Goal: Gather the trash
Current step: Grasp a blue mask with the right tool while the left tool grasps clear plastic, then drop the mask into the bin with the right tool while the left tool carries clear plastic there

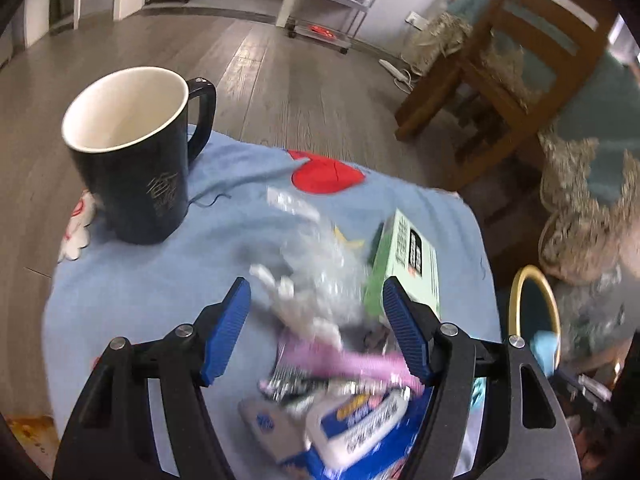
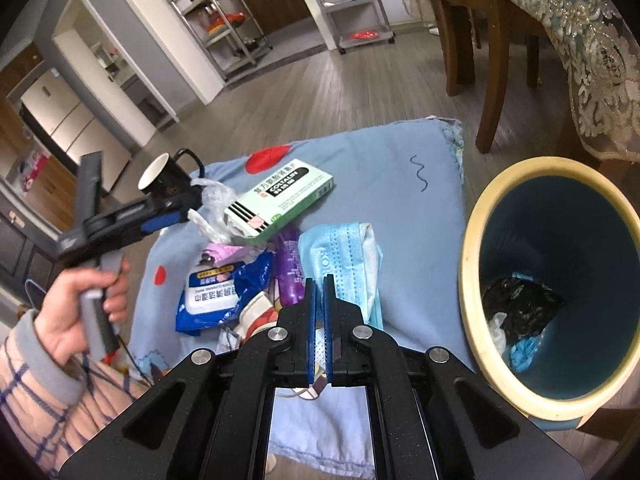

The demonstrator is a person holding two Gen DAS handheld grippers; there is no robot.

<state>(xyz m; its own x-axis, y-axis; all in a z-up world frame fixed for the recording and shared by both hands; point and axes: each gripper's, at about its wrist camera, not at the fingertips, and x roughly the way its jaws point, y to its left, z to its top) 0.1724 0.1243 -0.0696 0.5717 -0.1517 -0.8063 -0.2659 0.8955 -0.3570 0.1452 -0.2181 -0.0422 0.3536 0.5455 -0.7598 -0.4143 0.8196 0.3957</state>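
Trash lies heaped on a light blue cloth [image 2: 400, 184]: a green medicine box [image 2: 280, 200], a crumpled clear plastic wrapper [image 1: 320, 264], a pink wrapper [image 1: 352, 360], a blue wipes pack [image 2: 216, 296], a purple wrapper [image 2: 290, 272] and a blue face mask [image 2: 344, 248]. My left gripper [image 1: 316, 280] is open, its blue pads on either side of the clear wrapper, with the box [image 1: 404, 256] against the right finger. In the right wrist view the left gripper [image 2: 191, 204] is at the wrapper [image 2: 216, 200]. My right gripper [image 2: 319, 280] is shut on the near edge of the mask.
A yellow-rimmed blue bin [image 2: 472, 280] stands right of the cloth, with black and blue rubbish inside. A black mug [image 1: 132, 152] stands at the cloth's far left. Wooden chairs [image 1: 500, 80] and a fringed tablecloth [image 2: 592, 60] are behind. A hand in a striped sleeve [image 2: 80, 304] holds the left gripper.
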